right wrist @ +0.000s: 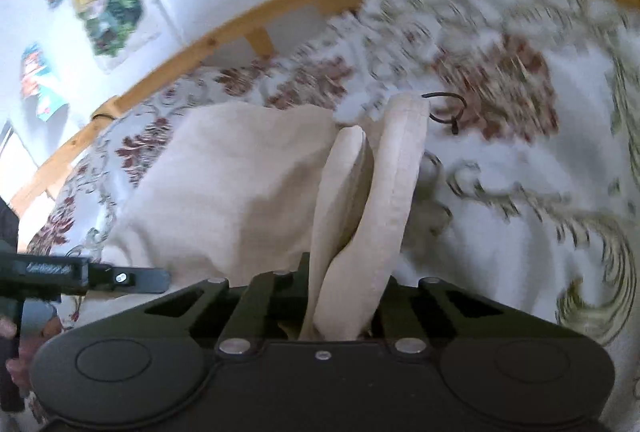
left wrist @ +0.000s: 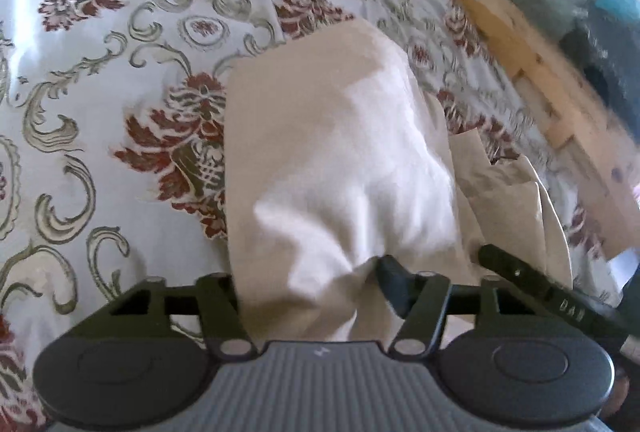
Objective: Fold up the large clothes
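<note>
Where the cream garment [left wrist: 340,160] drapes across the floral bedspread [left wrist: 100,52], its near end bunches up between the fingers of the left gripper [left wrist: 308,284]. Cloth fills the gap and hides the left finger; the right finger [left wrist: 394,278] shows at the fabric's edge. Jaws stand partly apart; cannot tell whether the pads press the cloth.

Right wrist view: right gripper [right wrist: 340,296] closed tight on a thick folded hem of the same garment [right wrist: 240,172], two rolled edges rising straight out from between the fingers. Rest of the cloth spreads to the left over the bedspread [right wrist: 520,192].

Seen only from the right: a thin black cord loop [right wrist: 446,108] just beyond the hem's far tip, coloured pictures [right wrist: 108,0] on the white wall, and the other tool's finger at the left edge. Seen only from the left: a flat collar-like flap [left wrist: 500,192] to the garment's right. Wooden bed frame [left wrist: 520,44] shows in both; right view heavily blurred.
</note>
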Demonstrator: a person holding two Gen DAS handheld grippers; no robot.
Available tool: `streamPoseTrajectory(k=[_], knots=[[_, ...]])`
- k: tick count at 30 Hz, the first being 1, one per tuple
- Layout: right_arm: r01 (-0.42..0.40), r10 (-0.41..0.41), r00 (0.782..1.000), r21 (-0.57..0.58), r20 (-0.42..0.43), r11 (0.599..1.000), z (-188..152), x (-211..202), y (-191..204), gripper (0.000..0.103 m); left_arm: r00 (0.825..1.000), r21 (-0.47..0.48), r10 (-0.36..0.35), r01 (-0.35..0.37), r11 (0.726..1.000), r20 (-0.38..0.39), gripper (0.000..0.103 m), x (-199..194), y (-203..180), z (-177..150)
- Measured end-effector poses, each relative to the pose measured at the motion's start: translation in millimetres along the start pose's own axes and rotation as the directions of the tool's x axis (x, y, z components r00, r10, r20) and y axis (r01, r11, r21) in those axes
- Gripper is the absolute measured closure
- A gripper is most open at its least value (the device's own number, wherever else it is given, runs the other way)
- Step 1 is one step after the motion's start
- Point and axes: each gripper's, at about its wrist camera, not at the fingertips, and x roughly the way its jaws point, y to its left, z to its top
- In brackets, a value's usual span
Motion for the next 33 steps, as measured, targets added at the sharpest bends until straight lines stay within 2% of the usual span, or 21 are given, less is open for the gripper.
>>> streamPoseTrajectory(k=[2,5,8,10,12,13,15,17,18,19,21,24,27,29,33], knots=[[0.005,-0.001,0.999,-0.081,0.045,0.997,7,-4,17,0.095,1.0,0.005,0.0,0.0,1.0,0.019,0.042,-8,0,7],[-0.01,0.02,0.994,-0.099,0.104,0.995,27,1,30,0.095,0.996,-0.003,0.014,-0.014,1.0,0.082,0.042,-21,7,29],[-0.024,0.031,0.993,-0.06,0.117,0.998,51,30,33,0.095,0.993,-0.028,0.065,-0.062,0.998,0.102,0.039,-19,20,56],[-0.03,0.032,0.996,-0.019,0.082,0.999,61,58,31,0.094,0.987,-0.006,0.114,-0.114,0.993,0.113,0.035,-6,32,67],[0.002,-0.002,1.0,0.011,0.024,1.0,63,88,28,0.087,0.983,-0.051,0.172,-0.169,0.984,0.064,0.032,17,51,70],[0.025,-0.025,1.0,0.013,-0.001,1.0,60,100,27,0.083,0.983,-0.076,0.176,-0.172,0.982,0.046,0.025,23,59,68],[0.095,-0.095,0.995,0.002,-0.031,0.995,52,110,26,0.061,0.983,-0.141,0.155,-0.14,0.98,0.102,0.021,17,66,55],[0.108,-0.108,0.994,0.007,-0.02,0.994,46,99,19,0.046,0.968,-0.121,0.178,-0.158,0.98,0.175,0.006,1,60,44],[0.111,-0.111,0.994,0.005,-0.009,0.994,42,91,19,0.041,0.957,-0.093,0.195,-0.179,0.979,0.214,0.006,-8,54,38],[0.129,-0.129,0.992,-0.007,0.004,0.992,39,82,19,0.038,0.941,-0.057,0.222,-0.215,0.975,0.257,0.006,-19,45,30],[0.16,-0.158,0.986,-0.041,0.045,0.986,31,57,22,0.023,0.902,0.017,0.278,-0.3,0.954,0.33,0.0,-41,23,11],[0.168,-0.158,0.98,-0.077,0.121,0.983,18,11,35,0.011,0.846,0.098,0.325,-0.399,0.912,0.423,0.001,-77,-11,-22],[0.156,-0.138,0.971,-0.084,0.193,0.984,12,-35,55,0.001,0.824,0.104,0.335,-0.424,0.9,0.457,0.001,-113,-38,-46],[0.137,-0.115,0.968,-0.086,0.221,0.987,6,-64,67,0.001,0.816,0.093,0.343,-0.43,0.898,0.464,0.001,-132,-47,-60],[0.134,-0.102,0.96,-0.107,0.261,0.985,-12,-108,92,0.001,0.823,0.103,0.329,-0.419,0.902,0.463,0.001,-158,-47,-92]])
